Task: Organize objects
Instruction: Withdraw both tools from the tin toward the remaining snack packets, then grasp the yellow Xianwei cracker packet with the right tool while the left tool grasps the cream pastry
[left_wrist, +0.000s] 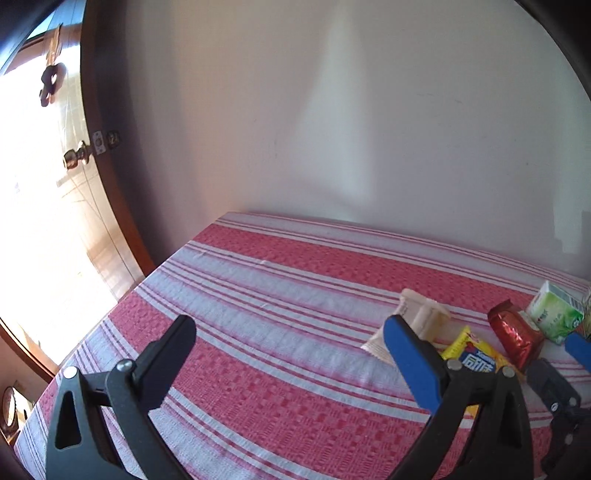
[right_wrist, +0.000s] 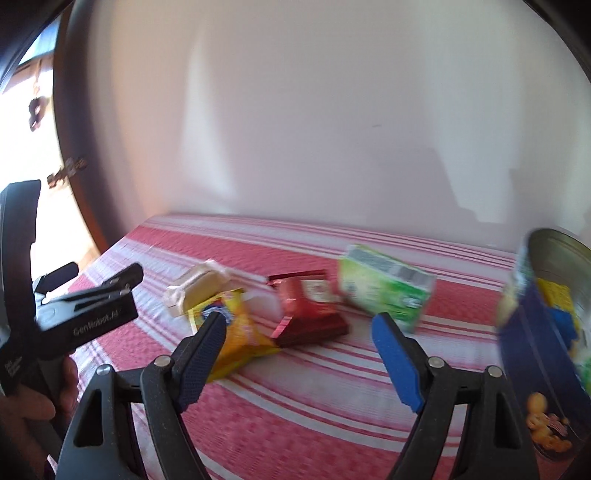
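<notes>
Several snacks lie on the red-and-white striped cloth. A beige wrapped snack, a yellow packet, a red foil packet and a green carton sit in a row. My right gripper is open and empty, just in front of the red packet. My left gripper is open and empty, over bare cloth left of the snacks. The left wrist view shows the beige snack, yellow packet, red packet and green carton.
A round blue tin with packets inside stands at the right edge. A white wall runs behind the table. A wooden door with a knob is at the left. The right gripper's fingers show in the left view.
</notes>
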